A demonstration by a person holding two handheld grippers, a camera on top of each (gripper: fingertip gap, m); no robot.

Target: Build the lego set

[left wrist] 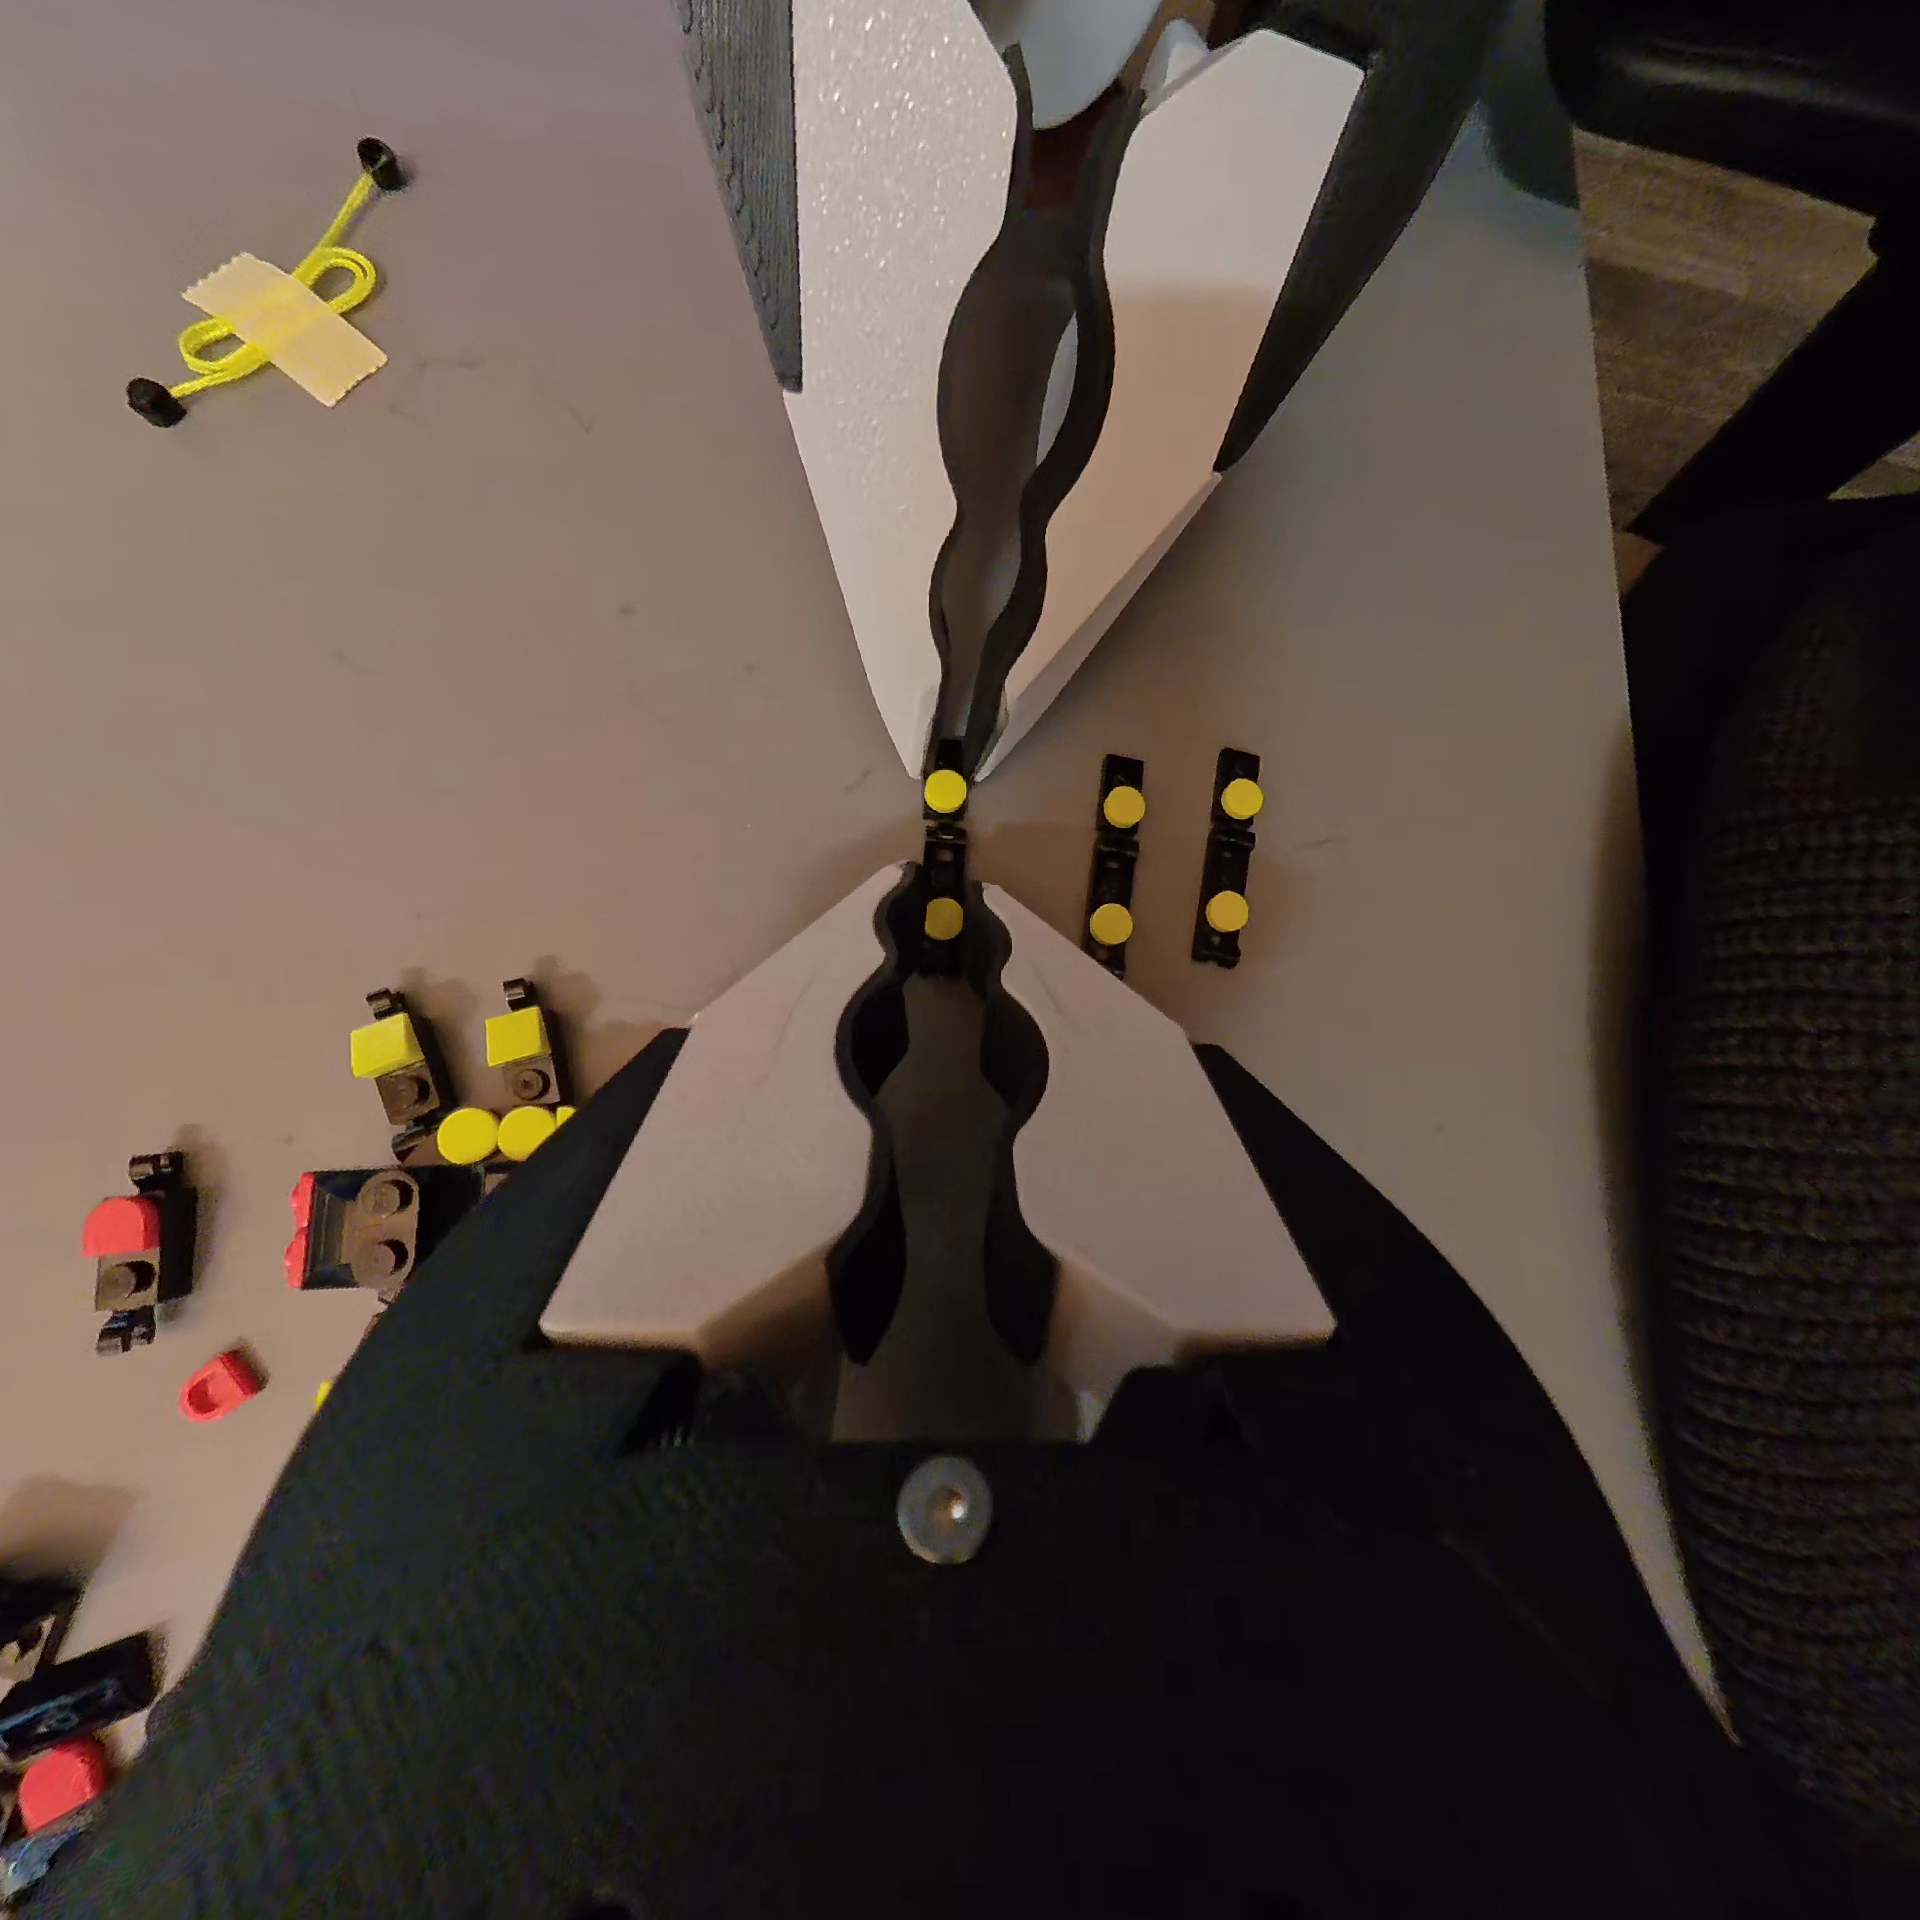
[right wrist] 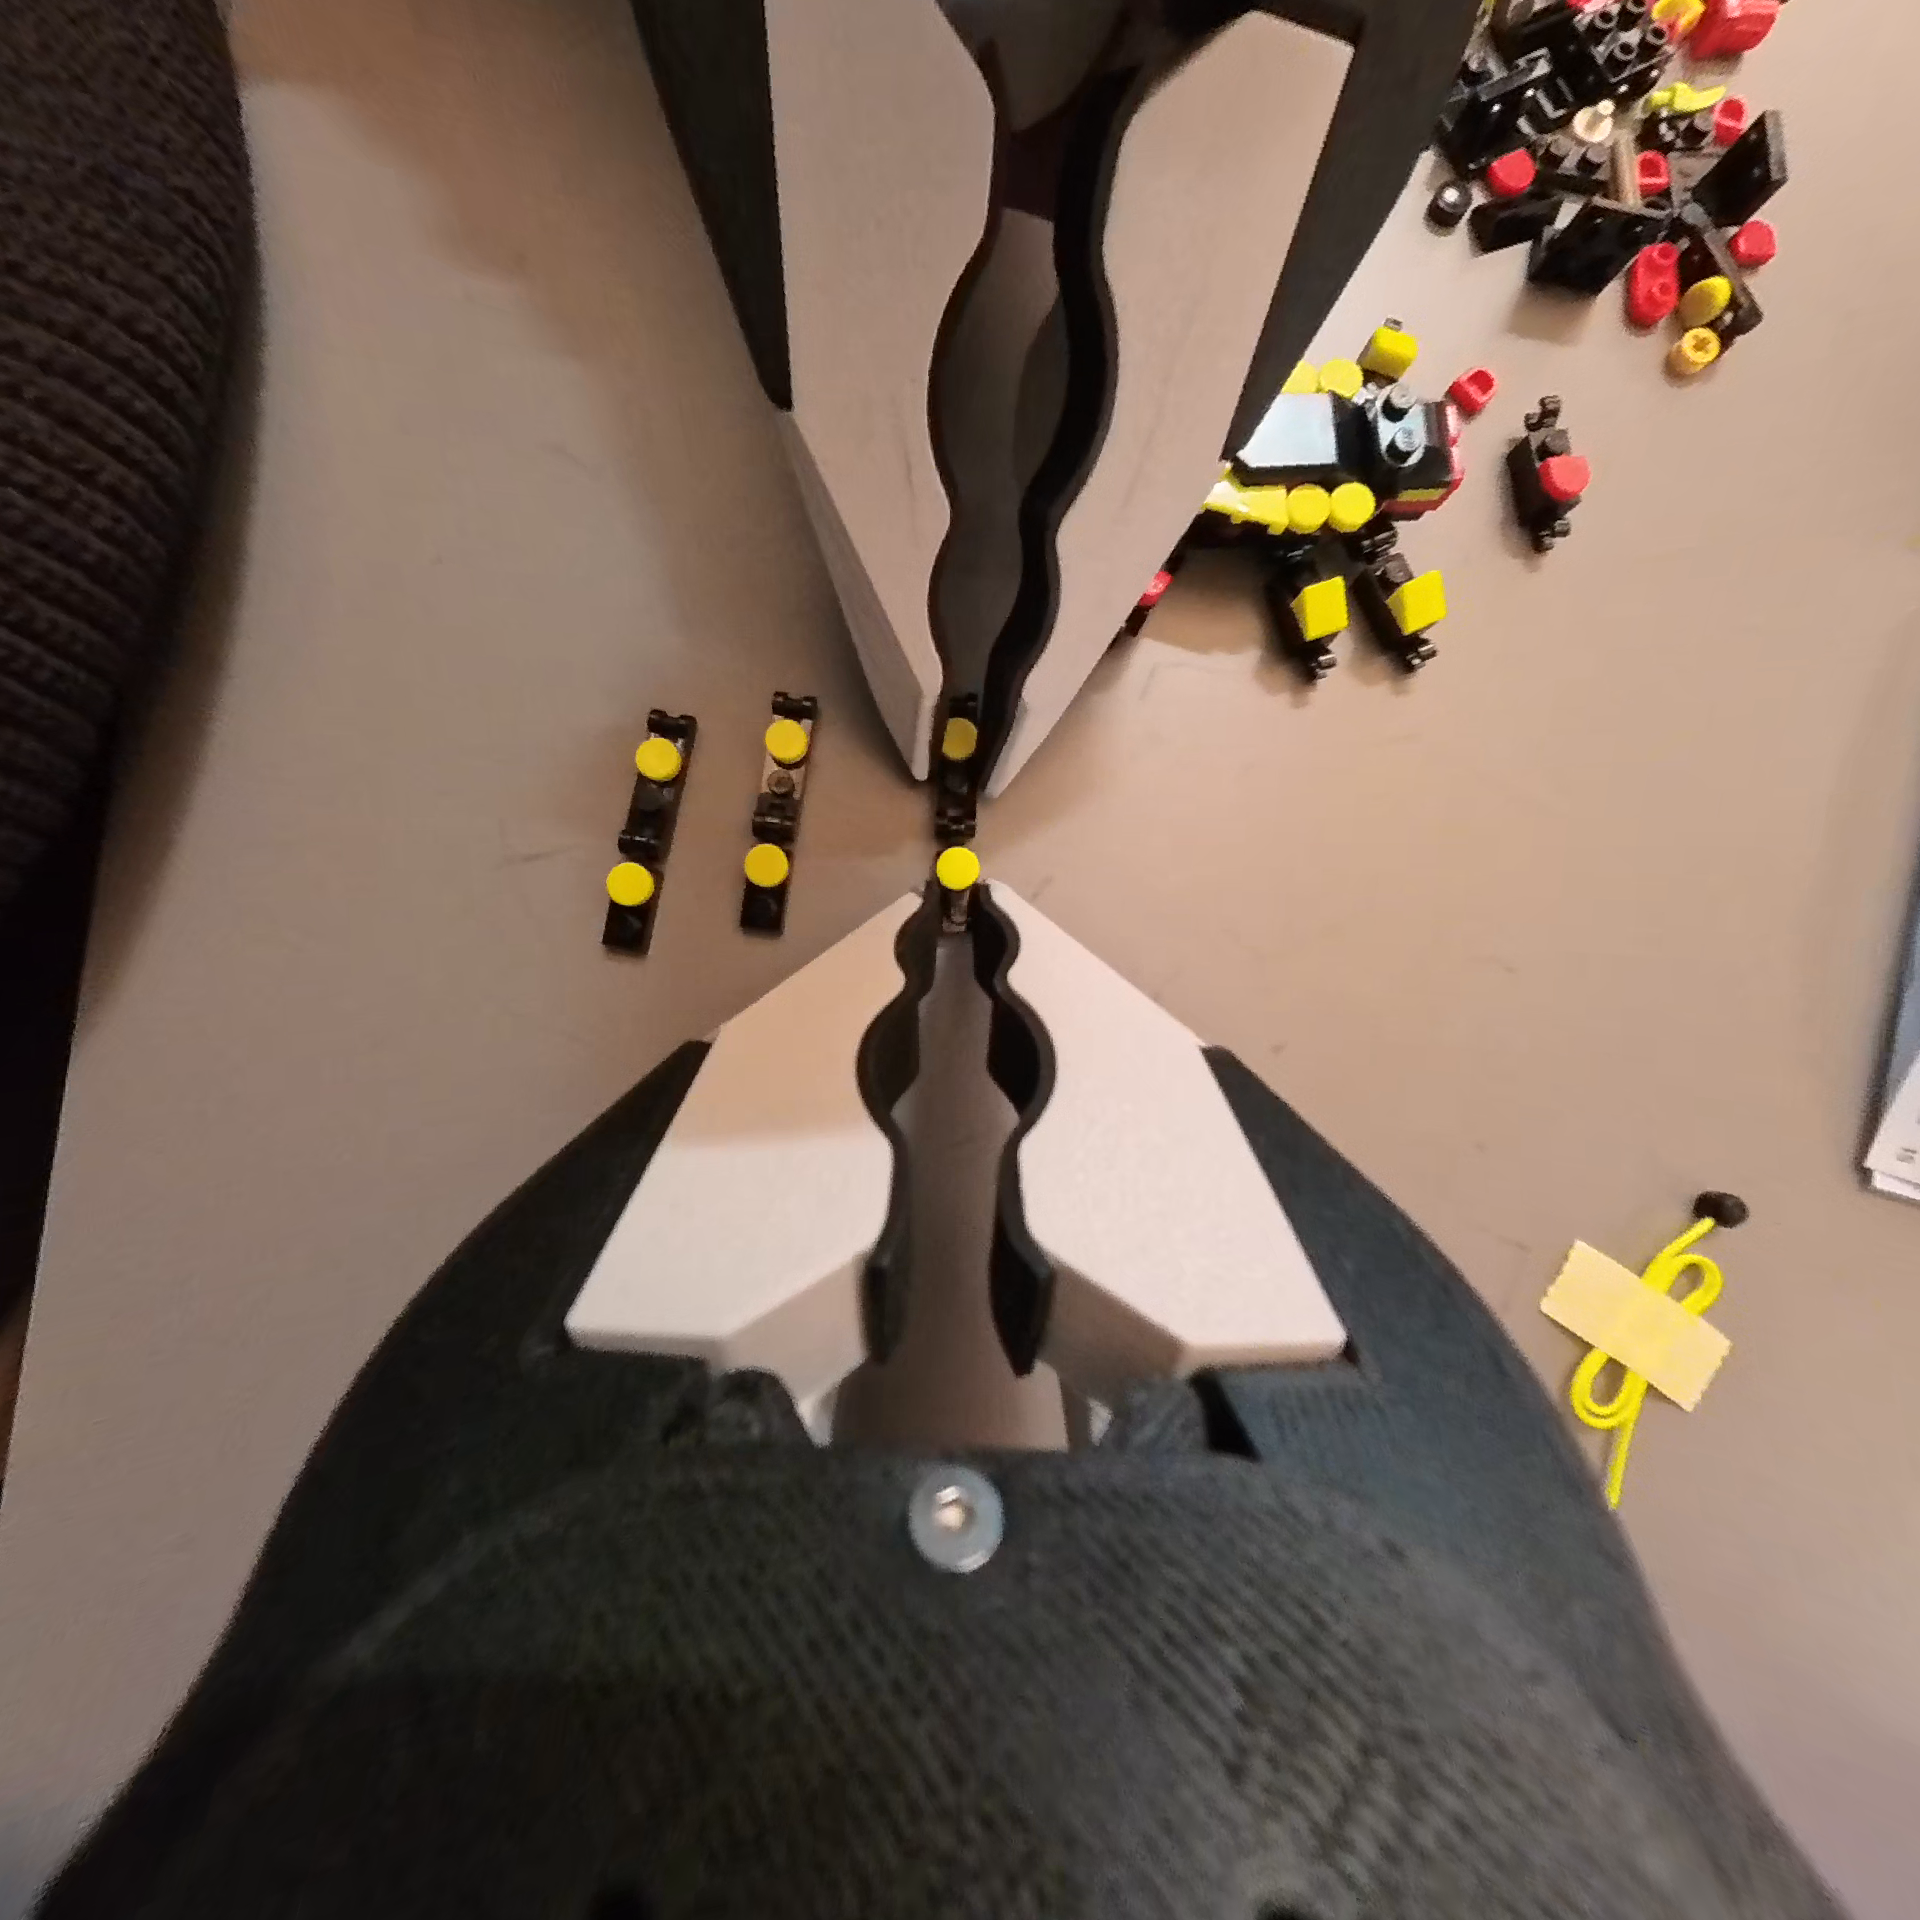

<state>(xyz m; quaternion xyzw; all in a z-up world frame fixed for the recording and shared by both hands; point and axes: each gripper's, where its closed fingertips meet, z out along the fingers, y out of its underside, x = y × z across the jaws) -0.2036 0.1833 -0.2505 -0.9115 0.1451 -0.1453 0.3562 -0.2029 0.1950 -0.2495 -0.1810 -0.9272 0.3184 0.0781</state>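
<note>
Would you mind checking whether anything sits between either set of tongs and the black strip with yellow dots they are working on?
Nothing visible does. The left tongs and the right tongs each already clamp one end of the black strip.

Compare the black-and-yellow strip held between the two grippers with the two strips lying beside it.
The held strip is clamped at each end, by the left hand-held gripper and the right hand-held gripper; the two loose strips lie flat and untouched on the table. The held strip's ends are hidden between fingers; the loose ones show whole. All three are black with two round yellow tiles.
</note>
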